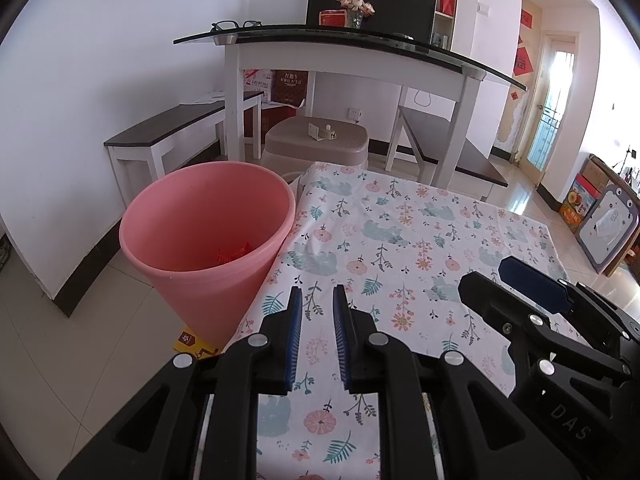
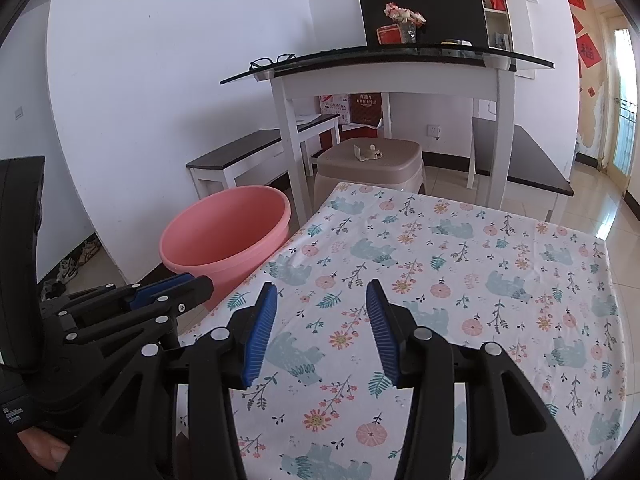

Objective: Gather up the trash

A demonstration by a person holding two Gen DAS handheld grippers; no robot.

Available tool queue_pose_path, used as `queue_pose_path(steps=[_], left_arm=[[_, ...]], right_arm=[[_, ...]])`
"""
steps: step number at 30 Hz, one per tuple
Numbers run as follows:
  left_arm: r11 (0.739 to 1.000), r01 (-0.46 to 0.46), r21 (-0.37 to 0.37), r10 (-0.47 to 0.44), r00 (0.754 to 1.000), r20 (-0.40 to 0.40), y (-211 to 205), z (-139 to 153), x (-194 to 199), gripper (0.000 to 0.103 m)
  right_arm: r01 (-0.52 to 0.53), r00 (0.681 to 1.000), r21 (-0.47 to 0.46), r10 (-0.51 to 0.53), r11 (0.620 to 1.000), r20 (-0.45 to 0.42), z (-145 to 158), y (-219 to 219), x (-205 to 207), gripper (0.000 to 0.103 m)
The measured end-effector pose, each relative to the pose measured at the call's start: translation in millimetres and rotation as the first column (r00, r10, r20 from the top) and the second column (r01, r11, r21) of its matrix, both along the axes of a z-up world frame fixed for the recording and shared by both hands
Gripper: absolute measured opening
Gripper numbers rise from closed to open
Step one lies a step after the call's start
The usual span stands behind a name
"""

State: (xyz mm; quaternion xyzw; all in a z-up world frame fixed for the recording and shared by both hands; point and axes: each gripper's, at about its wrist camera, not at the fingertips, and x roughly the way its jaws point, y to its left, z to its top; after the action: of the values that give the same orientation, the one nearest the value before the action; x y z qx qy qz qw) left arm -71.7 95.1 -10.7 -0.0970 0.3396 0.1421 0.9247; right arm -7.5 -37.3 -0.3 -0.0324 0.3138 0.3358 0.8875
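A pink bin (image 1: 208, 240) stands on the floor at the left edge of the table with the floral cloth (image 1: 400, 240). Something red (image 1: 234, 254) lies at its bottom. It also shows in the right wrist view (image 2: 224, 236). My left gripper (image 1: 317, 296) hangs over the table's near left part, jaws a small gap apart, nothing between them. My right gripper (image 2: 322, 292) is open and empty over the floral cloth (image 2: 460, 280). Each gripper shows in the other's view, the right one (image 1: 520, 284) and the left one (image 2: 176, 286). No loose trash shows on the cloth.
A white table with a glass top (image 1: 360, 40) stands behind, with benches (image 1: 172, 128) on both sides and a beige stool (image 1: 316, 140) under it. A yellow card (image 1: 192, 344) lies on the floor by the bin. Boxes (image 1: 580, 200) stand far right.
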Motion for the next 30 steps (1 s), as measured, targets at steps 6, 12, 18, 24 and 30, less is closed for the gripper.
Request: queue_pose_path(steps=[6, 12, 18, 24, 30], left_arm=[[1.0, -0.002, 0.001, 0.002, 1.0, 0.001, -0.6, -0.2, 0.1, 0.015], [1.0, -0.002, 0.005, 0.002, 1.0, 0.007, -0.7, 1.4, -1.3, 0.015], [1.0, 0.0, 0.006, 0.0, 1.0, 0.009, -1.0, 1.6, -2.2, 0.015], [1.0, 0.004, 0.004, -0.004, 1.0, 0.009, -0.6, 0.4, -4.8, 0.015], [1.0, 0.005, 0.002, -0.005, 1.0, 0.01, 0.3, 0.4, -5.4, 0.015]], right_arm=[[0.003, 1.0, 0.0, -0.003, 1.0, 0.004, 0.8, -1.6, -1.0, 0.047], [0.003, 1.0, -0.001, -0.003, 1.0, 0.009, 0.6, -2.4, -2.4, 0.047], [0.001, 1.0, -0.008, -0.001, 1.0, 0.017, 0.9, -1.6, -4.4, 0.047], [0.008, 1.0, -0.005, -0.008, 1.0, 0.013, 0.6, -1.7, -3.8, 0.047], [0.003, 1.0, -0.01, -0.003, 1.0, 0.015, 0.3, -0.6, -4.8, 0.047]])
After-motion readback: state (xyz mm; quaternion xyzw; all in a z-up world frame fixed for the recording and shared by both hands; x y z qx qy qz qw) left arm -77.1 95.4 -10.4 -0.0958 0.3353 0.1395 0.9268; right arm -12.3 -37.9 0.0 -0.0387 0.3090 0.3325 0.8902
